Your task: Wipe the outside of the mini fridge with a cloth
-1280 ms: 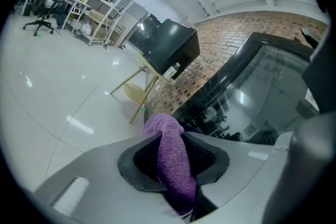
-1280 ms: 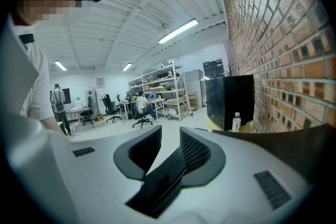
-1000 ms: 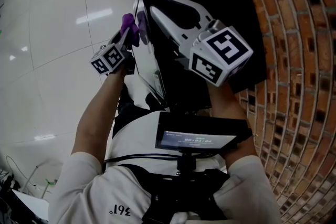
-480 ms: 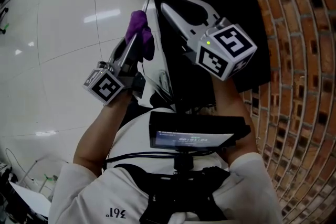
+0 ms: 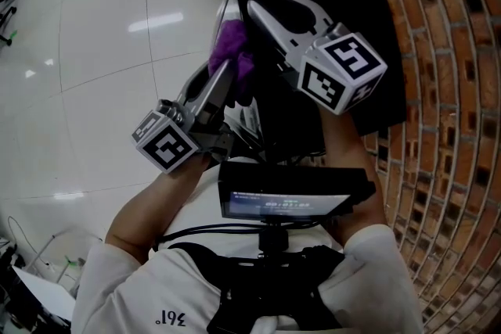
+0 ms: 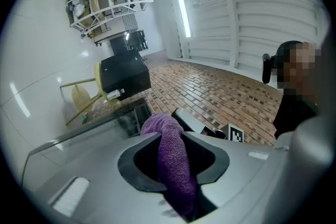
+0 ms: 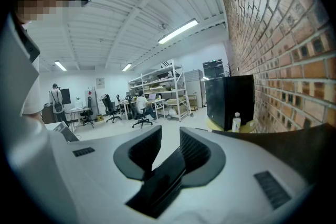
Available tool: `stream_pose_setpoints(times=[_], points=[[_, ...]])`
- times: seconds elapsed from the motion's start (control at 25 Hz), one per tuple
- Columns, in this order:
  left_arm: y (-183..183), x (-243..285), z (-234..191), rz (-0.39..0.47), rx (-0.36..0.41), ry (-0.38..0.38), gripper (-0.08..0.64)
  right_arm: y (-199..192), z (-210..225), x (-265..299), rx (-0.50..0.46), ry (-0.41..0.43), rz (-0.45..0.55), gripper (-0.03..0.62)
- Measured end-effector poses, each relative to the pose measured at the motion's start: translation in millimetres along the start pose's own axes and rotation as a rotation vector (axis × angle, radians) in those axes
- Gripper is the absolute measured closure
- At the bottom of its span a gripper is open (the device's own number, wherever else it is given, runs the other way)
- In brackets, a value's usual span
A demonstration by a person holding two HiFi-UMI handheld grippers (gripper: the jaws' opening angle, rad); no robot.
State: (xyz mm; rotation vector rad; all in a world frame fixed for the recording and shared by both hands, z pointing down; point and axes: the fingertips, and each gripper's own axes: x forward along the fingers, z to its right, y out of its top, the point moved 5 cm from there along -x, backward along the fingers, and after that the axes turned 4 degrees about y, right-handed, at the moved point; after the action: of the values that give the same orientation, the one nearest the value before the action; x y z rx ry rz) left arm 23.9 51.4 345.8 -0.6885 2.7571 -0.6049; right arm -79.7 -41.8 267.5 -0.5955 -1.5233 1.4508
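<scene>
Left gripper view shows your left tongs (image 6: 170, 140) clamped on the purple cloth (image 6: 174, 162); the jaws stand fairly wide because the bunched towel fills them, and its free end bulges out past the tips. Right gripper view shows your right tongs (image 7: 167, 147) with a narrow gap and nothing in it; only far floor shows through.

Head view gives the relation that matters. The cloth sits at the fridge's (image 5: 360, 4) upper front edge, where the glossy front face meets the black top. The fridge lies to the right of your left tongs in that view, and its top runs away from you toward the upper edge of the picture; whether the cloth is pressing the edge or just beside it is not clear. Your left hand is the nearer one to the unwiped face and the only one carrying the cloth; your right tongs hang over the top, empty, with the brick wall (image 5: 450, 90) beyond them.

Against the earlier frames, your left tongs have climbed the front face from lower down to this top edge, and they now point more steeply up the picture; your right tongs have not shifted. I judge the next stroke to run along the top edge or over onto the top.
</scene>
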Motion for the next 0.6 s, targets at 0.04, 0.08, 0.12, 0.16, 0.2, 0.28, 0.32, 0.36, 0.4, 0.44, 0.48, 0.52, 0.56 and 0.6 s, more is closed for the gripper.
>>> stream_pose_setpoints(times=[0.04,0.08,0.12,0.16,0.2,0.28,0.32,0.36,0.4,0.44,0.48,0.52,0.56,0.6], points=[[-4,0,-3,-0.008,-0.006,0.007,0.460,0,0,0,0.000,-0.001,-0.001,0.495],[-8,-1,-6,-0.015,-0.012,0.015,0.460,0,0,0,0.001,-0.001,-0.001,0.495],[-11,-1,-9,-0.021,-0.015,0.024,0.460,0,0,0,0.001,0.000,-0.001,0.495],[-14,-2,-12,-0.026,-0.017,0.030,0.460,0,0,0,0.002,-0.001,-0.001,0.495],[-16,-2,-15,-0.029,-0.019,0.035,0.460,0,0,0,0.003,-0.001,0.000,0.495],[-20,-2,-21,-0.032,-0.019,0.045,0.460,0,0,0,0.003,-0.002,0.001,0.495],[-21,-2,-25,-0.033,-0.018,0.052,0.460,-1,0,0,0.002,-0.001,0.001,0.495],[-23,-2,-28,-0.035,-0.019,0.060,0.460,-1,0,0,0.001,-0.002,0.002,0.495],[-25,-2,-32,-0.036,-0.021,0.067,0.460,-1,0,0,0.001,-0.002,0.000,0.495],[-28,-2,-35,-0.038,-0.024,0.075,0.459,0,0,0,0.001,-0.003,-0.001,0.495],[-30,-2,-39,-0.041,-0.026,0.083,0.459,0,0,0,0.001,-0.003,-0.002,0.495],[-32,-2,-43,-0.044,-0.026,0.091,0.459,0,0,0,0.001,-0.003,-0.002,0.495],[-34,-2,-47,-0.049,-0.026,0.102,0.460,0,0,0,0.001,-0.003,-0.001,0.495],[-36,-2,-51,-0.055,-0.026,0.114,0.459,0,0,0,0.001,-0.003,0.000,0.495]])
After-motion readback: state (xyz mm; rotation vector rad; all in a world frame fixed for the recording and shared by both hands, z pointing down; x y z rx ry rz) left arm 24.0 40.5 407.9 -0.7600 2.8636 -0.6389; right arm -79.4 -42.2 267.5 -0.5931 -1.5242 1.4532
